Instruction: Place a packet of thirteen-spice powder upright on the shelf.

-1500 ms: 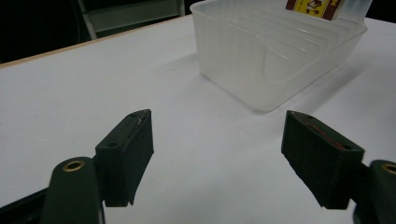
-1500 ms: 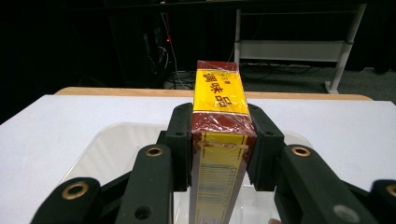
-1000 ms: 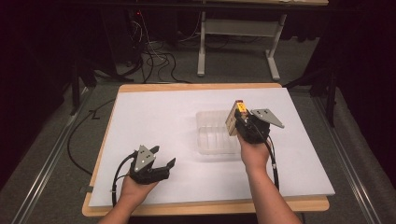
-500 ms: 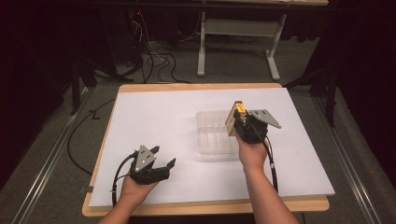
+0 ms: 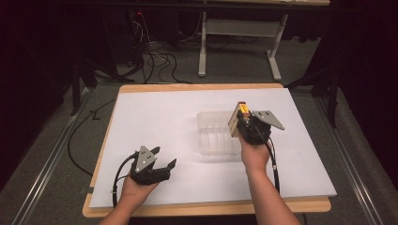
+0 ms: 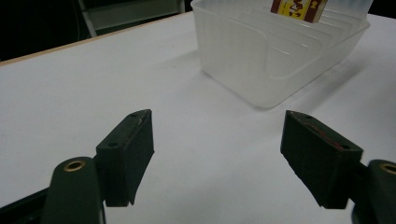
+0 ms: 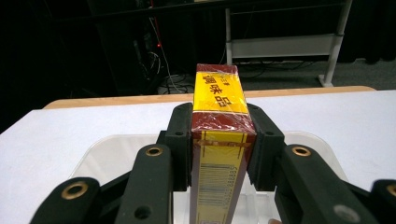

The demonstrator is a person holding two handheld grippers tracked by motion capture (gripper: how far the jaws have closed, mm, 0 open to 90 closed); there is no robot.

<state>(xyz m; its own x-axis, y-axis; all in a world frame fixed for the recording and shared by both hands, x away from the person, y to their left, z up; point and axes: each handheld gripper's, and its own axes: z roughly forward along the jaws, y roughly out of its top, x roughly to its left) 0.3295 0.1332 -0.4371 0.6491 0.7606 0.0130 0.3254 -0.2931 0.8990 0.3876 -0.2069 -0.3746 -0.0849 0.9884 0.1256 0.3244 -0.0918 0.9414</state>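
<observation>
Box (image 7: 219,154), yellow and dark red, shrink-wrapped, barcode on the narrow face toward the camera, yellow panel with red characters on top. Right gripper (image 7: 219,149) has it clamped: both jaws press flat on the box's two broad sides, box standing on edge between them. In the high view the box (image 5: 237,119) sits at the right rim of the clear plastic bin (image 5: 217,133), held above it by the right gripper (image 5: 248,125); whether it touches the rim I cannot tell. Right hand (image 5: 255,157) wraps the gripper body, grey three-cornered plate on top, cable trailing back along the forearm toward the near edge of the tabletop.

Bin is translucent, rectangular, ribbed inside; it stands on the white sheet (image 5: 187,117) a bit right of the tabletop's centre. From the left gripper view the bin (image 6: 275,56) is well ahead, box (image 6: 299,8) showing above its far rim at the top of the frame.

Left gripper (image 5: 155,166) is near the tabletop's near-left corner, well apart from the bin, held in the left hand (image 5: 133,190). Its jaws are spread wide with nothing between them, just white sheet under the gap (image 6: 217,154).

Tabletop (image 5: 202,87) is a wood board, white sheet covering nearly all of it. Grey floor around it, cables (image 5: 155,61) on the floor past the far-left corner, white table frame (image 5: 239,42) beyond the far edge.
</observation>
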